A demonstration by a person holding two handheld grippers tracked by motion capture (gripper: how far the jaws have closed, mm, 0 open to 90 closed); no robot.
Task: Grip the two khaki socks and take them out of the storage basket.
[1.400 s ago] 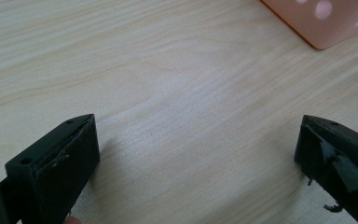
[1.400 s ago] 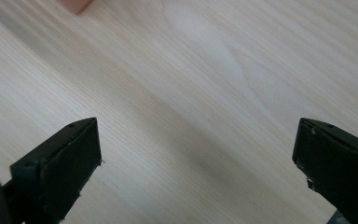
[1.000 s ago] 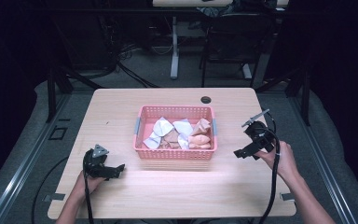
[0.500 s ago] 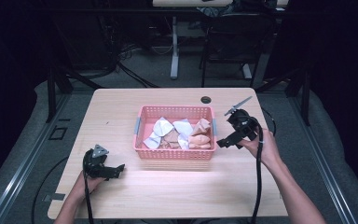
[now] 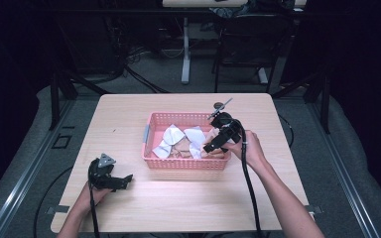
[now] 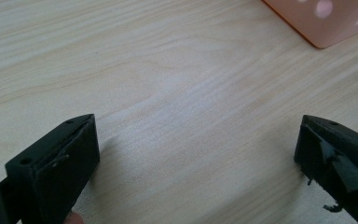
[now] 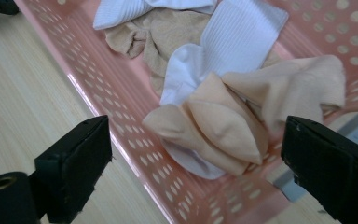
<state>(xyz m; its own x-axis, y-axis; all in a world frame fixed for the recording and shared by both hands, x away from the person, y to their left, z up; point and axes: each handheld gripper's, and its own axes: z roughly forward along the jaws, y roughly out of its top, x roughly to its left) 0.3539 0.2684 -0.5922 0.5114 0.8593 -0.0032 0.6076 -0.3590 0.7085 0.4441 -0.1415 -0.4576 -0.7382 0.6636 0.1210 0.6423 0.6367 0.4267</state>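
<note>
A pink perforated basket [image 5: 184, 163] sits mid-table, holding white socks [image 5: 172, 135] and peach socks [image 5: 214, 152]. My right gripper [image 5: 212, 145] hovers over the basket's right end, open and empty. In the right gripper view its wide-apart jaws frame a folded peach sock [image 7: 223, 130] lying over a white sock [image 7: 235, 39], with a tan sock [image 7: 163, 32] behind. My left gripper [image 5: 121, 180] rests low at the table's front left, open and empty, well apart from the basket. The left gripper view has bare wood between its jaws and a corner of the basket [image 6: 326, 23] at top right.
A small dark round object [image 5: 219, 104] lies on the table behind the basket. The light wooden table [image 5: 178, 208] has open surface in front of and left of the basket. Chairs and desk legs stand on the floor beyond the far edge.
My right gripper has moved left from the table's right side to above the basket's right end. The left gripper has stayed put.
</note>
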